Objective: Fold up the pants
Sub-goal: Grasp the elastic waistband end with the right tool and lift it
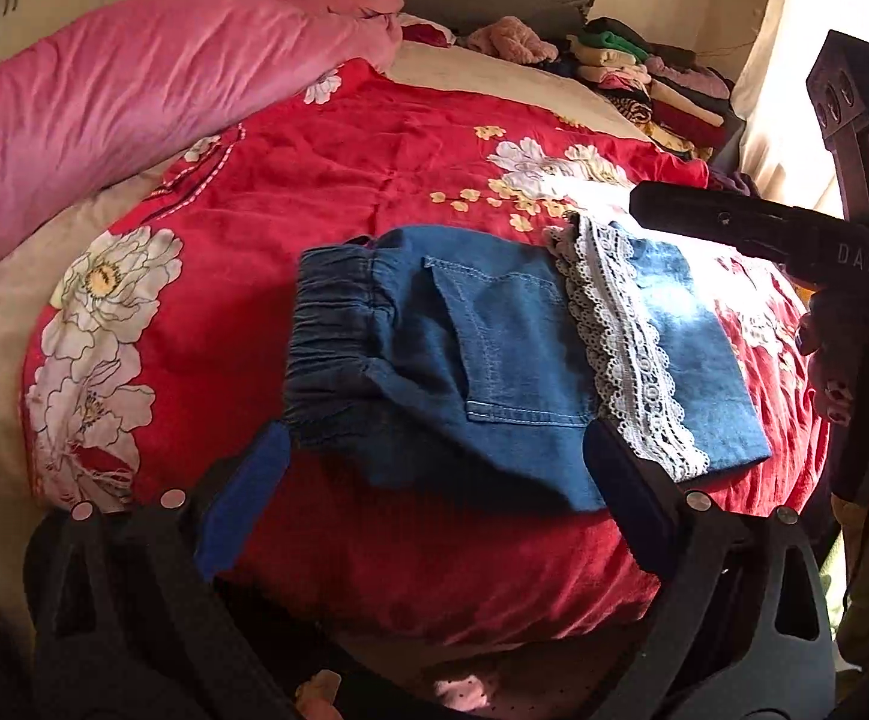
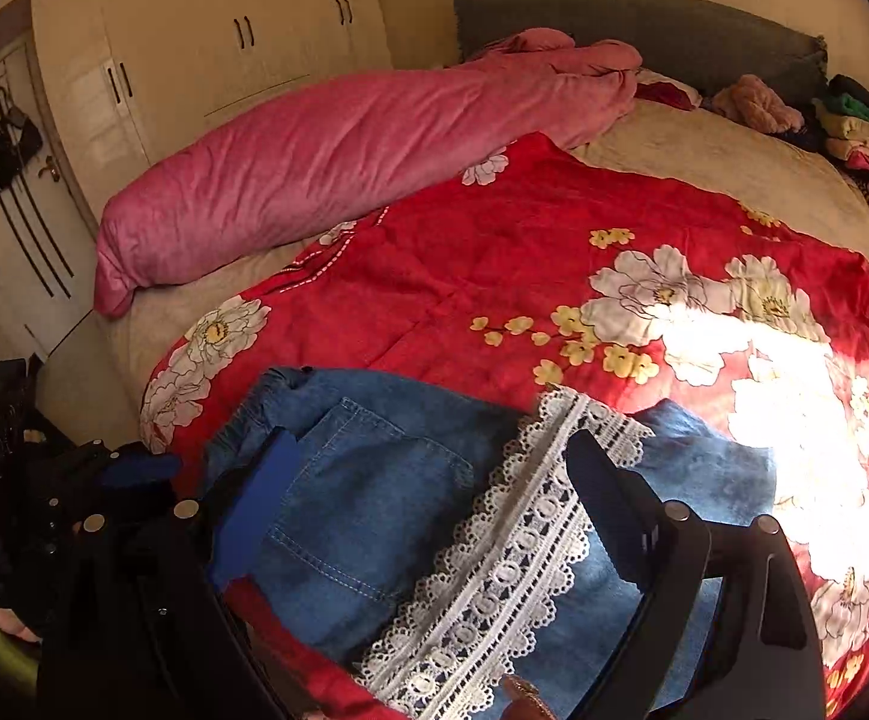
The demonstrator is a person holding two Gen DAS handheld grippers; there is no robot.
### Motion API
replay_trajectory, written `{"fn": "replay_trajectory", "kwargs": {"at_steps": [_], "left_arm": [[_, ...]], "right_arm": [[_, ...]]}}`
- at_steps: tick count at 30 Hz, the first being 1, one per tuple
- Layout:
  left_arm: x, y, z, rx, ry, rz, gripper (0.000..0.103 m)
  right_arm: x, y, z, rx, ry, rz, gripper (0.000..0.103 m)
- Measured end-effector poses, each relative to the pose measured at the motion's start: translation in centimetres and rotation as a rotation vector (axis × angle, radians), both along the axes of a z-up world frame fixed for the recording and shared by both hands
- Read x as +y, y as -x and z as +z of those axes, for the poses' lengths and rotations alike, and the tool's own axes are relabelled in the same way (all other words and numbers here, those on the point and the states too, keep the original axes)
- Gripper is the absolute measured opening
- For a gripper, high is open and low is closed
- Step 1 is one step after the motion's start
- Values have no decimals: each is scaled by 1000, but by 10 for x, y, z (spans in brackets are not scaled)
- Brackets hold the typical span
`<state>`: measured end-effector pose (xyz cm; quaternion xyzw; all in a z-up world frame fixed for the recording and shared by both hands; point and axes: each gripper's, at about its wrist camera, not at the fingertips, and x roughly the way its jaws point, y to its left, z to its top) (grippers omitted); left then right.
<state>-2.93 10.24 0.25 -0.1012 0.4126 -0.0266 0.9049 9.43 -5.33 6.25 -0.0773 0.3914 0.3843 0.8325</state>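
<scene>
On red floral bedspread (image 1: 338,180): folded denim pants (image 1: 494,360), lace hem (image 1: 620,348) on top | left tongs (image 1: 434,468) wide, empty | right tongs (image 2: 428,480) wide, empty

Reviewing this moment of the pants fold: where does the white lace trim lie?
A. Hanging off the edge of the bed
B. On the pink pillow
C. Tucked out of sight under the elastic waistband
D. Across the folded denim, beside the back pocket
D: the lace trim lies in a band across the folded denim pants, next to the back pocket, all flat on the red floral bedspread.
</scene>
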Motion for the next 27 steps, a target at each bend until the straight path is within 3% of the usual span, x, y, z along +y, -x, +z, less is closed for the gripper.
{"fn": "replay_trajectory", "kwargs": {"at_steps": [7, 11, 14, 21, 25, 27], "left_arm": [[21, -5, -20, 30, 108, 47, 91], [27, -9, -26, 27, 150, 57, 57], [28, -11, -33, 38, 174, 53, 43], [27, -15, -43, 49, 214, 36, 42], [28, -14, -46, 48, 228, 37, 42], [28, -15, -47, 48, 235, 38, 42]], "right_arm": [[43, -3, -9, 28, 31, 102, 91], [69, -6, -17, 71, 54, 172, 90], [88, -8, -23, 75, 95, 208, 90], [136, -9, -46, 95, 172, 335, 90], [158, -18, -73, 134, 230, 334, 90], [162, -24, -86, 159, 237, 312, 78]]}}
